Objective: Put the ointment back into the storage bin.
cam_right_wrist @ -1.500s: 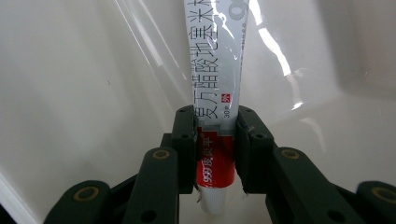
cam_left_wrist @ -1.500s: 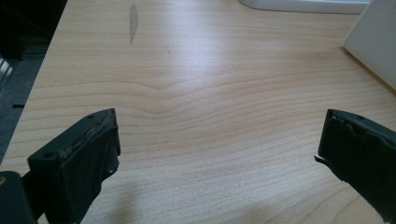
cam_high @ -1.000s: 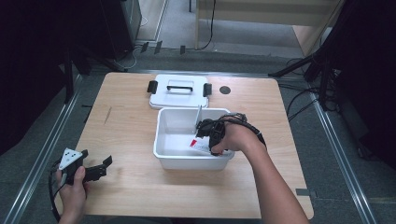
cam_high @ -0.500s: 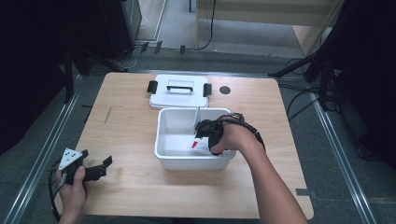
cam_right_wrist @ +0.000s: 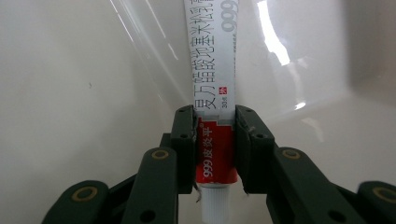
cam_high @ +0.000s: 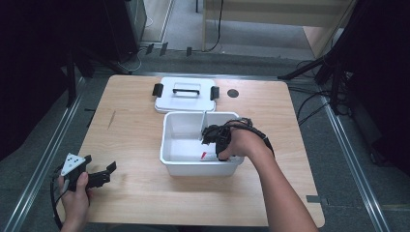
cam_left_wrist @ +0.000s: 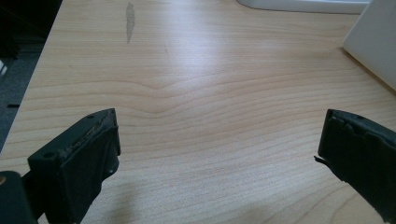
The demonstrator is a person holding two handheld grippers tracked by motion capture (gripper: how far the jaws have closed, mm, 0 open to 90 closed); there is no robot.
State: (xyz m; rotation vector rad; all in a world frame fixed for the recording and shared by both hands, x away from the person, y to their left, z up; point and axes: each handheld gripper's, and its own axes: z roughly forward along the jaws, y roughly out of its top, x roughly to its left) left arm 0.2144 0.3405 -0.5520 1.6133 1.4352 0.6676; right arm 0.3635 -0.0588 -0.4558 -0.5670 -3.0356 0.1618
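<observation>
A white bin (cam_high: 183, 164) stands mid-table with a divider inside. My right gripper (cam_high: 211, 145) reaches down into it, shut on a white and red ointment tube (cam_right_wrist: 213, 79). In the right gripper view the jaws clamp the tube's red end just above its white cap, and the tube lies along the bin's white floor (cam_right_wrist: 84, 93). A red bit of the tube (cam_high: 204, 155) shows beside the hand in the high view. My left gripper (cam_high: 99, 173) rests at the table's near left corner, open, with bare wood (cam_left_wrist: 210, 130) between its jaws.
The bin's white lid (cam_high: 184, 94) with black clips and a handle lies behind the bin. A dark round spot (cam_high: 233, 93) marks the table to its right. The bin's outer wall (cam_left_wrist: 373, 46) shows at the right of the left gripper view.
</observation>
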